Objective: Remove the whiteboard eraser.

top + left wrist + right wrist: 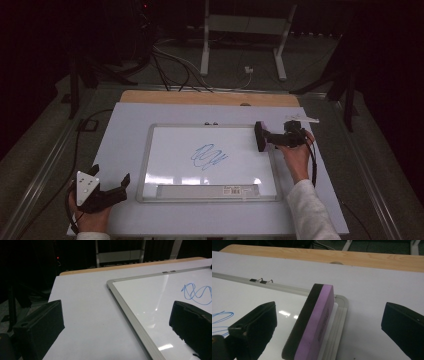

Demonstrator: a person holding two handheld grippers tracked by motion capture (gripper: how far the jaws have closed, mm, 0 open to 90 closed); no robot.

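- Left gripper [111,186] rests on the white table sheet [125,145] at the near left corner, just outside the whiteboard [165,150], with its jaws spread apart and nothing between them.
- Blue scribble [209,156] sits in the middle of the whiteboard, whole and unsmeared, so no wiping appears to be done yet.
- Two small binder clips [261,281] sit on the board's far frame.
- Purple-and-black eraser [313,322] stands on its long edge at the board's right frame, near the far right corner, well apart from the scribble.
- Right gripper [329,327] straddles the eraser with its jaws wide apart; neither jaw touches it.
- Judged from this, the work is at its start: the eraser has yet to be gripped, carried left to the scribble and rubbed over it.
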